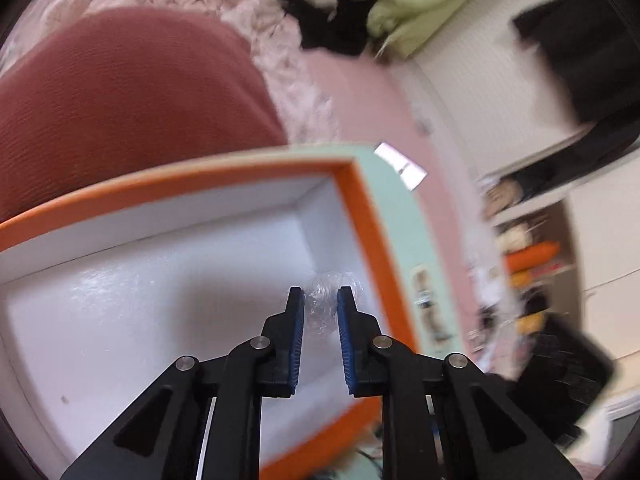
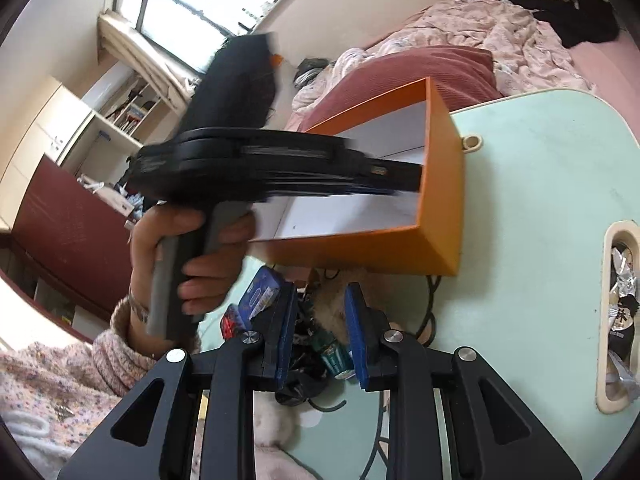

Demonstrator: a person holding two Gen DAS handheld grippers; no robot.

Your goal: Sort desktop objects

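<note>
Inside the orange box (image 1: 362,216) at lower centre, left tongs (image 1: 320,300) pinch crumpled clear plastic (image 1: 322,306); right tongs (image 2: 320,300) hover spread over bench (image 2: 540,200) clutter.

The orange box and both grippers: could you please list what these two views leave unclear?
- Left wrist: the clear crumpled wrap between the left gripper fingers; contact unclear, identity too blurred.
- Left wrist: orange box near edge hidden by the gripper.
- Right wrist: clutter beyond the right gripper, masked by its fingers.
</note>
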